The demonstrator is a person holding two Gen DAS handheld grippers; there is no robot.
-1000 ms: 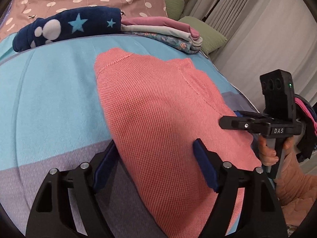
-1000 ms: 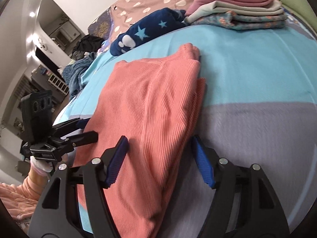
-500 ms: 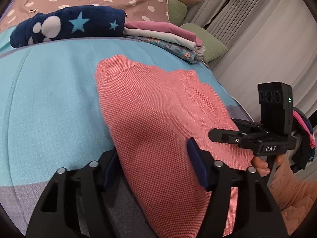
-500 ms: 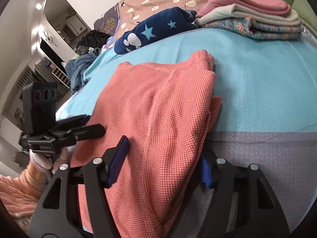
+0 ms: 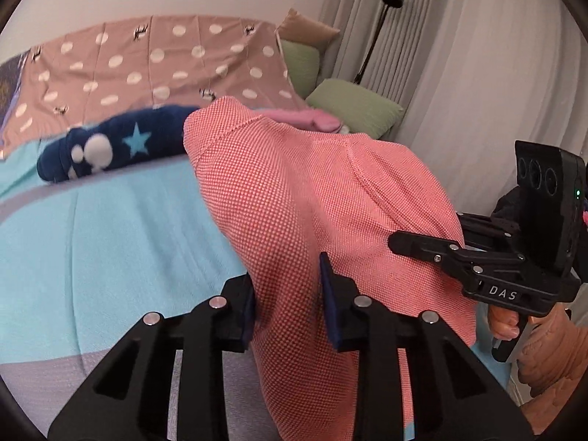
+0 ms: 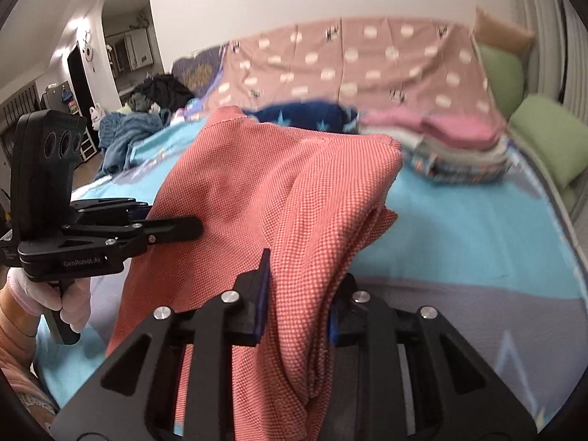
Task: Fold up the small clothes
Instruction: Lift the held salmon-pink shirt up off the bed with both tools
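Sweater (image 5: 316, 198), coral waffle knit, is sitting at the near edge of the bed, already doubled lengthwise into a long strip, with its near end gathered up off the blanket (image 5: 110, 228).

Left gripper (image 5: 286, 290): its jaws are closing, and the blue pads are pinching a bunch of the near hem at the left side of the strip. Right gripper (image 6: 297, 301): its jaws are closing as well, with several layers of the right side of the hem bunched between the pads. Each gripper is showing in the other's view, level with its partner, so both near corners are being taken.

Cloth between the two grips is humping up above the blanket, while the far end, toward the middle of the bed, is reading as still lying down; exact contact there is hidden by the hump.

Judgement on progress: the lengthwise fold is looking done, and the crosswise fold, near hem carried over to the far end, is only starting. Squaring up and stacking are still pending.

Farther back, near the head of the bed, a navy star-print fleece (image 5: 106, 147) is lying folded, and to its right a stack of folded clothes (image 6: 459, 143) is waiting, so several pieces appear finished. Beyond these, a spotted brown sheet (image 5: 154, 62) and green pillows (image 5: 352, 106) are lining the far edge.
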